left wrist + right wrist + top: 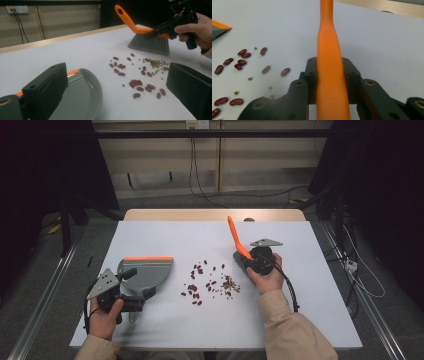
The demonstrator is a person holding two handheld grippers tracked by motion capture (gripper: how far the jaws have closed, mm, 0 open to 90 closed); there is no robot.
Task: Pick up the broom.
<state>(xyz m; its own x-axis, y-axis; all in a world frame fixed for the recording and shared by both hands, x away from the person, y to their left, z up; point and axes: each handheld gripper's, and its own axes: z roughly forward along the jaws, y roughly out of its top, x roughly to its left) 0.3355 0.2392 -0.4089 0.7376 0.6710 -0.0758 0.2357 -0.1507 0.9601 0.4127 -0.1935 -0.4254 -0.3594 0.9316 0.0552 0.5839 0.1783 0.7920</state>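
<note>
A grey dustpan [150, 272] with an orange lip lies left of the middle of the white table. My left gripper [131, 285] sits over its near side. In the left gripper view the left gripper [117, 75] stands open; one jaw is above the dustpan [80, 100], the other over bare table. Dark red beans [196, 287] and small greenish seeds [230, 284] are scattered mid-table. My right gripper [248, 256] is shut on the orange handle of a brush [234, 234] to the right of them. The brush's grey bristles [150, 45] rest on the table beyond the beans [140, 85]. The handle [329, 75] runs between my right jaws.
The white sheet [175, 235] covers the table, with a wooden strip [200, 214] showing at the far edge. Cables trail on the floor behind and to the right. The dustpan's orange corner [217, 26] shows left of the beans [239, 56] in the right gripper view.
</note>
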